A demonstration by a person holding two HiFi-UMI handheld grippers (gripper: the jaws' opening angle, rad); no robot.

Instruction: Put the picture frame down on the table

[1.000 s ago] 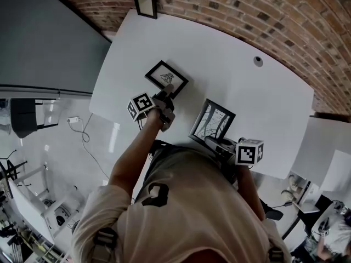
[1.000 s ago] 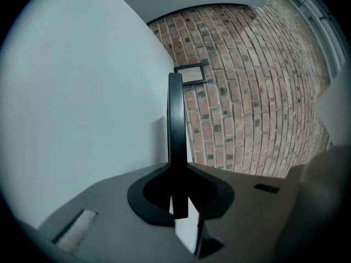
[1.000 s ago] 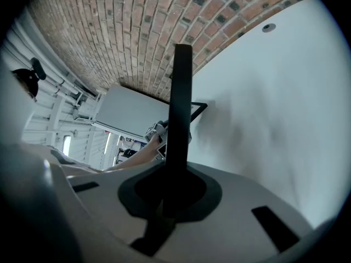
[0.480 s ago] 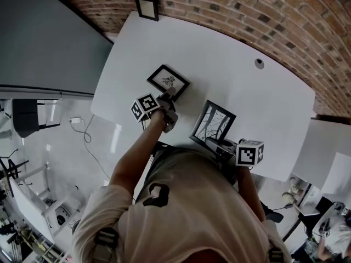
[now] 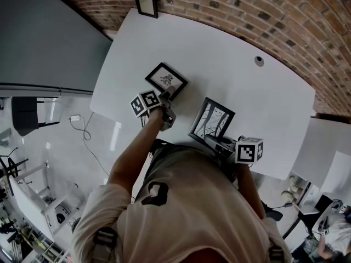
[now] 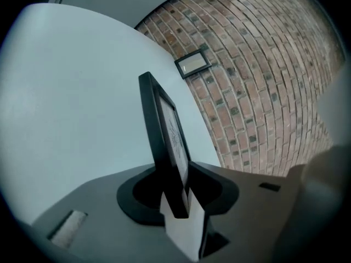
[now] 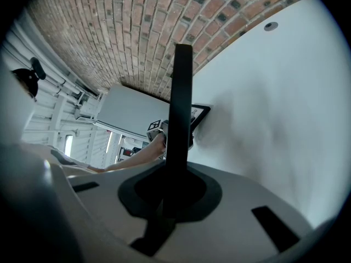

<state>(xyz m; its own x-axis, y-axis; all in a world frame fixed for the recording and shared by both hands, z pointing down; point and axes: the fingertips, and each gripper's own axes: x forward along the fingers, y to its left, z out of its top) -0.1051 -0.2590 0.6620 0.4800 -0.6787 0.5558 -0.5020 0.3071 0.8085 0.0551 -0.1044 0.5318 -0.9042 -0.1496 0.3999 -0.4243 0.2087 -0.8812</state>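
Small picture frame (image 5: 166, 79), black border, drawing face up: lying about flat on white table (image 5: 247, 92), one edge between jaws of left gripper (image 5: 169, 90). Just been opening those jaws; pads slack on either side of frame edge, not clamping it. Ahead of left jaws, along the frame: bare tabletop to one side, brick wall (image 6: 263, 64) to the other. Third frame (image 6: 192, 63) against that wall at table's far end, well apart from jaw tips. To right of left jaws, near but not touching: larger picture frame (image 5: 212, 119), standing tilted by table's front edge, branch-like drawing on its face. Gripped at lower border by right gripper (image 5: 213, 139), jaws clenched on thin black edge, seen edge-on rising straight out from between them. Past right jaws, off to their left: left gripper and small picture frame, low on table.
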